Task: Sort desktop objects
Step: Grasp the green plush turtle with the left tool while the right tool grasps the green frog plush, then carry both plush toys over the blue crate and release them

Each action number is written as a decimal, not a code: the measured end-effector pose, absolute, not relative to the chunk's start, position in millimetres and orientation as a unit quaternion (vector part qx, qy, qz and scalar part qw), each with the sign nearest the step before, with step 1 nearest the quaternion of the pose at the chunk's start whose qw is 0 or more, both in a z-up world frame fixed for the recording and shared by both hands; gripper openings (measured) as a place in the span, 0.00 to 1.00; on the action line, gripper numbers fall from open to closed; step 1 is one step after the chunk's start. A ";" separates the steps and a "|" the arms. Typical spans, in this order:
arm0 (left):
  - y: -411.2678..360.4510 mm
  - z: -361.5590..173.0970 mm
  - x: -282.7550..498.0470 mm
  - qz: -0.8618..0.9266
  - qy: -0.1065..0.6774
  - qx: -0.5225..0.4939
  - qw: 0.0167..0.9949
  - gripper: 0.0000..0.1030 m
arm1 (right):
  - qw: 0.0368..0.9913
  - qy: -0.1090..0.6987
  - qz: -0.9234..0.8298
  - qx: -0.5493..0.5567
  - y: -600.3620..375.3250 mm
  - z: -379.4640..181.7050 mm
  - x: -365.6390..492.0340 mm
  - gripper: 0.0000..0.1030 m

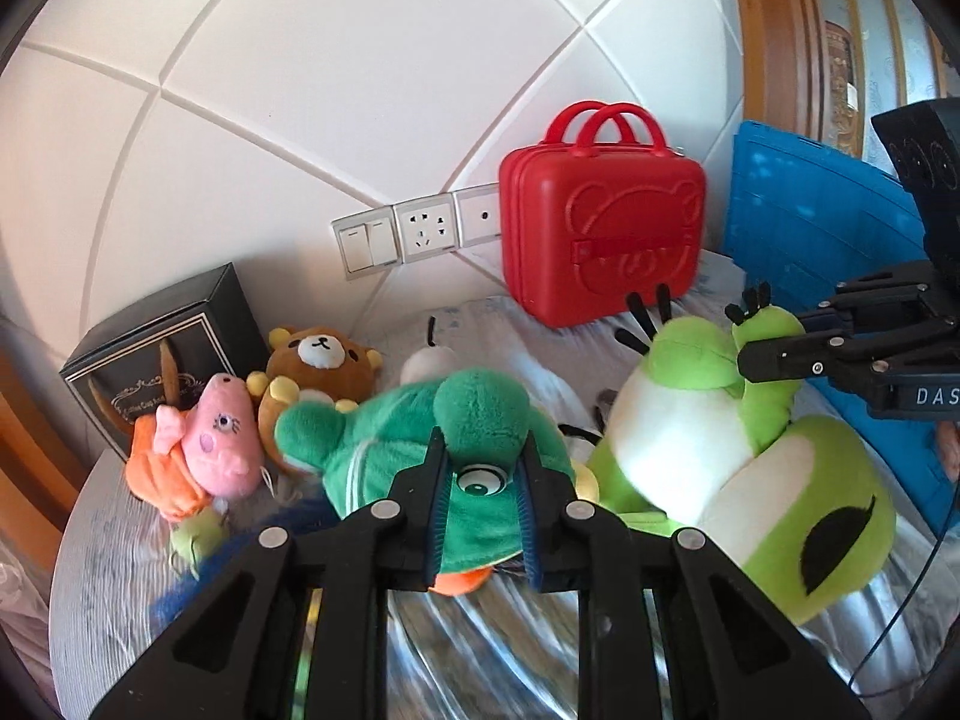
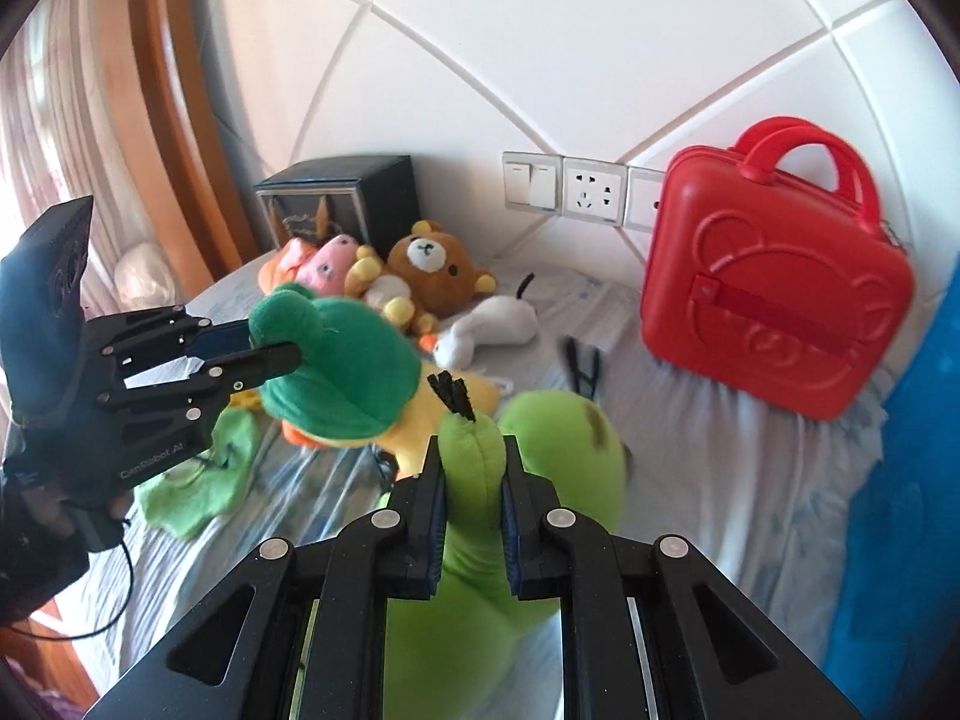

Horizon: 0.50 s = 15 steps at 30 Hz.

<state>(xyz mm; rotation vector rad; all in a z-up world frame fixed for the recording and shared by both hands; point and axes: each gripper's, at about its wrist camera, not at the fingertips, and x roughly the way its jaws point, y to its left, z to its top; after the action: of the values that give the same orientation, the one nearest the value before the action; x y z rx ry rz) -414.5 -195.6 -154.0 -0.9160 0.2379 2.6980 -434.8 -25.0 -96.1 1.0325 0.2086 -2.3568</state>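
Black box (image 1: 162,354): back-left corner of the counter; pig (image 1: 210,438) and bear (image 1: 318,369) are parked against it, likely a toy group.
Left tongs (image 1: 483,471): you have them clenched on the dark green toy (image 1: 420,450), which looks lifted clear of the counter.
Right tongs (image 2: 471,468): pinched on a fold of the lime frog (image 2: 558,450), so the body hangs.
Red case (image 1: 600,228): upright at the back edge, shut.
Blue bin (image 1: 810,222): right edge, probably the drop.

A home bedroom: plush toys (image 1: 318,372) on a sheeted bed (image 2: 690,420), padded headboard wall (image 1: 360,60).
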 end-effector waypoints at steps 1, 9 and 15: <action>-194.1 -151.8 -404.0 0.933 0.081 -0.318 0.145 0.19 | 0.274 0.081 -0.877 0.387 -21.8 -92.5 -422.3 0.15; -187.5 -131.1 -319.1 0.937 0.068 -0.305 0.160 0.18 | 0.250 0.103 -0.876 0.400 0.7 -77.0 -339.4 0.15; -178.9 -125.4 -279.4 0.931 0.065 -0.309 0.181 0.17 | 0.239 0.104 -0.878 0.402 10.1 -67.1 -299.9 0.14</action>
<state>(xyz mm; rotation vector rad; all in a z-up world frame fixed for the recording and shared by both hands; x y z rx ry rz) -279.4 -178.9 -125.4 -0.8723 0.1827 2.6300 -299.9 10.1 -67.1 1.1005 0.2855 -2.4041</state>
